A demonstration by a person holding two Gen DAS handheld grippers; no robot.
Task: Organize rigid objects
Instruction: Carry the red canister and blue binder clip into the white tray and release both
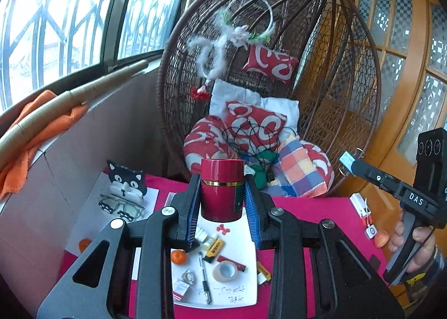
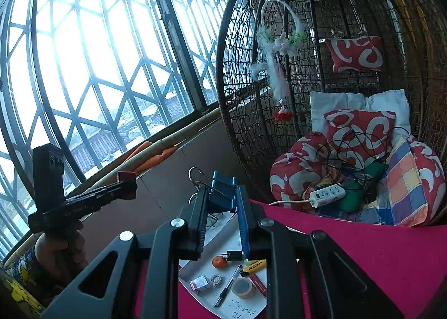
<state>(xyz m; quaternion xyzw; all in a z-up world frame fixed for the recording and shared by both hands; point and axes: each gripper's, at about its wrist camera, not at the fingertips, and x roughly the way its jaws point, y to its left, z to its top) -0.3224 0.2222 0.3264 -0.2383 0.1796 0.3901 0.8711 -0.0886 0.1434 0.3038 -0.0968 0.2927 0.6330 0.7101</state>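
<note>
My left gripper is shut on a dark red canister with a gold band, held upright above the table. My right gripper is shut on a blue binder clip, lifted over the table; it also shows at the right of the left wrist view. Below lies a white sheet with an orange, a pen, a tape roll, a yellow-black tube and small boxes. The left gripper appears in the right wrist view.
The table has a magenta cloth. A cat-shaped holder and glasses sit at back left. A wicker hanging chair with cushions and a power strip stands behind. A window ledge with an orange cloth runs left.
</note>
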